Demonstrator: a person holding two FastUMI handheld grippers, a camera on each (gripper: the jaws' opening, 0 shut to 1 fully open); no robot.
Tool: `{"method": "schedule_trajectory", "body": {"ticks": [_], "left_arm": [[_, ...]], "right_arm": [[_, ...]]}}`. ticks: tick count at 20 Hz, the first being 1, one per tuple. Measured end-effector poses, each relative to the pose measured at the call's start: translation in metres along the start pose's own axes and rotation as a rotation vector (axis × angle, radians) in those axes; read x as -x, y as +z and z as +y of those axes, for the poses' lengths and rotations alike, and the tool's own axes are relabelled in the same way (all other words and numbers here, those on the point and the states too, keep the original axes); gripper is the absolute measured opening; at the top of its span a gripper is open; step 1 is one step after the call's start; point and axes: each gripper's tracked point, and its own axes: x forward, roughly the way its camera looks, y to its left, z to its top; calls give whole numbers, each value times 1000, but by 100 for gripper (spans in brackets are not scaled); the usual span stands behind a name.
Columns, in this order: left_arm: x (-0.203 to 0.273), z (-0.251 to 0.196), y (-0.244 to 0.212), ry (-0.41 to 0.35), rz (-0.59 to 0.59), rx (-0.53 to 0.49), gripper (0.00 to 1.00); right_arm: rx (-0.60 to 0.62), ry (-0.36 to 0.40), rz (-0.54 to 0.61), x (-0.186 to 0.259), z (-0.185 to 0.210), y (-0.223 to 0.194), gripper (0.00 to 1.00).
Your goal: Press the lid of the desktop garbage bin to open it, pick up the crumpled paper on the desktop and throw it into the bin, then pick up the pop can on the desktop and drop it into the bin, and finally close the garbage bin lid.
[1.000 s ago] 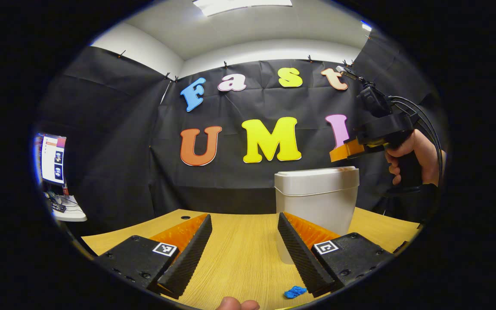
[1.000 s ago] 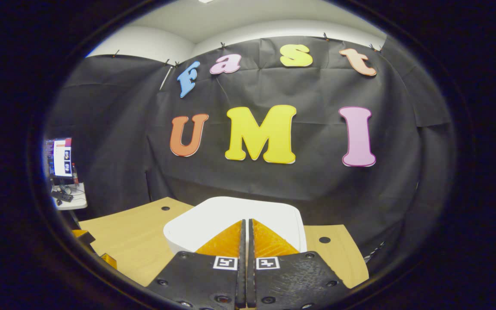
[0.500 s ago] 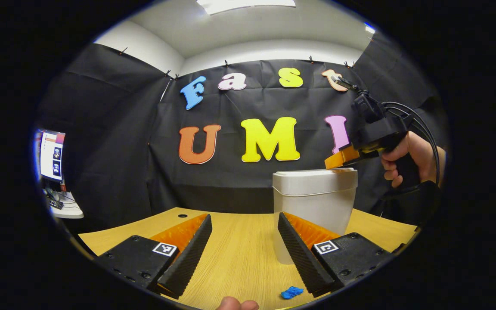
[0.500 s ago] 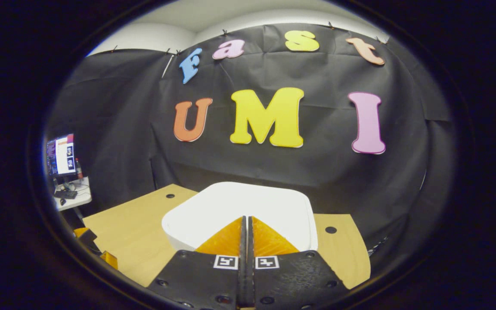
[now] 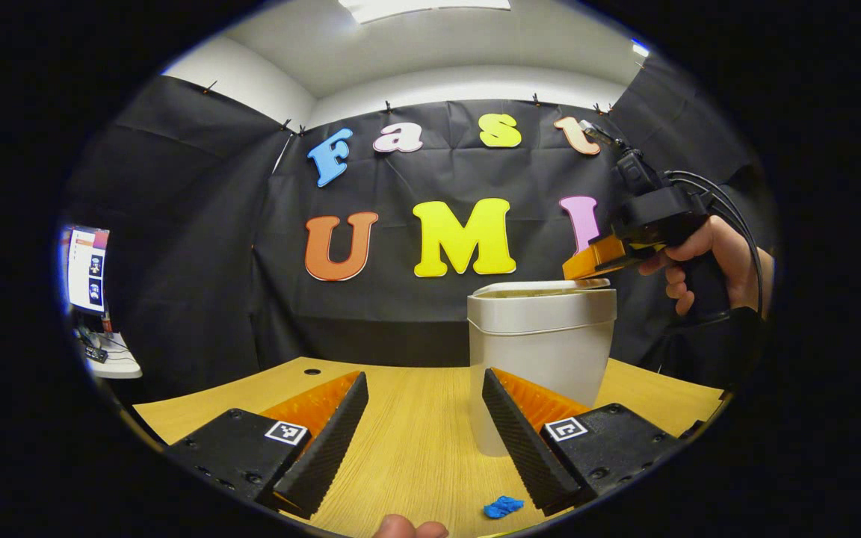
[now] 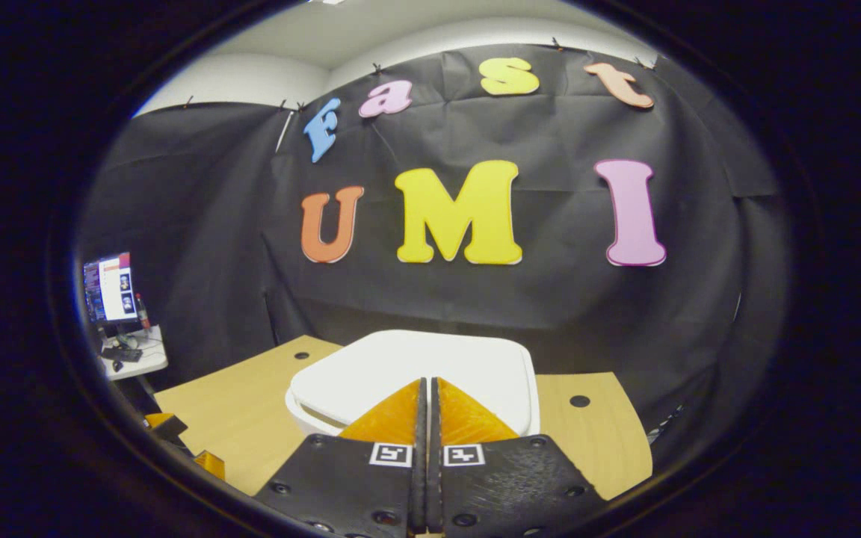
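- Left gripper view: the left gripper hovers low over the desk, jaws wide apart and empty; a small blue scrap lies just by its right finger.
- Beyond that right finger stands the bin, its lid popped slightly above the rim.
- Right gripper view: the right gripper, jaws together and empty, sits at the lid's near edge.
- Judged progress: the lid press looks just done; paper, can and closing are all left.

Bright, even light from a ceiling panel; sharp focus, soft shadows, strong fisheye bending at edges.
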Motion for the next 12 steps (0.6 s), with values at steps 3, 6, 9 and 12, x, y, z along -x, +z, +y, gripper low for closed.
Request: {"method": "schedule_trajectory", "body": {"ticks": [3,6,9,12], "left_arm": [[-1,-1,-2,-1,6,21,99],[-2,-1,-1,1,6,24,99],[-1,-3,-4,-6,17,42,99],[0,-2,1,-7,11,39,99]], "right_arm": [[9,-38,-114,21,-8,27,36],[-2,-34,-170,38,-9,36,94],[-11,-47,-192,49,-13,34,94],[17,-82,-207,60,-16,26,94]]}}
